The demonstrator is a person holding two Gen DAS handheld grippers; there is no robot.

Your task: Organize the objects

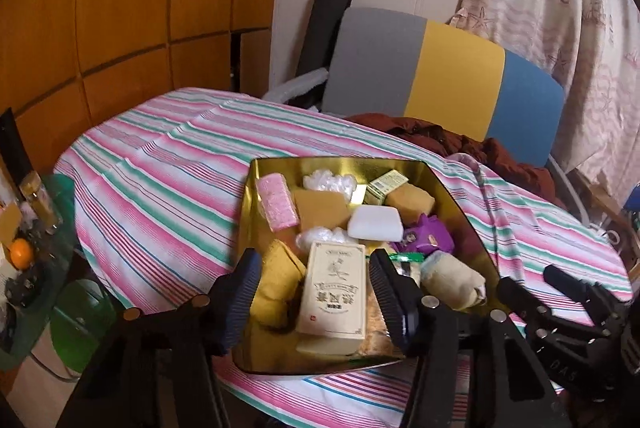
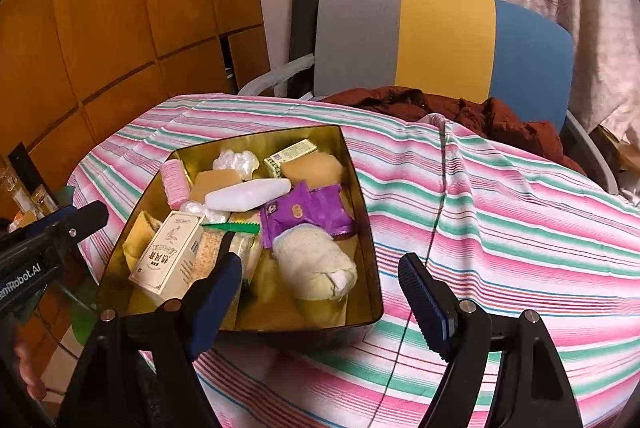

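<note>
Left wrist only: orange (image 1: 21, 252), green container (image 1: 82, 320)

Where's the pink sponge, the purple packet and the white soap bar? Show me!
pink sponge (image 1: 277, 203), left wrist view, middle of its top face.
purple packet (image 2: 316, 208), right wrist view, middle of the wrapper.
white soap bar (image 1: 375, 223), left wrist view, centre of its top.

Box (image 1: 334, 292) print too small to read; snack pack (image 2: 224, 248) partly hidden under it; lower-left jar (image 1: 38, 203) cut off, blurred.
</note>
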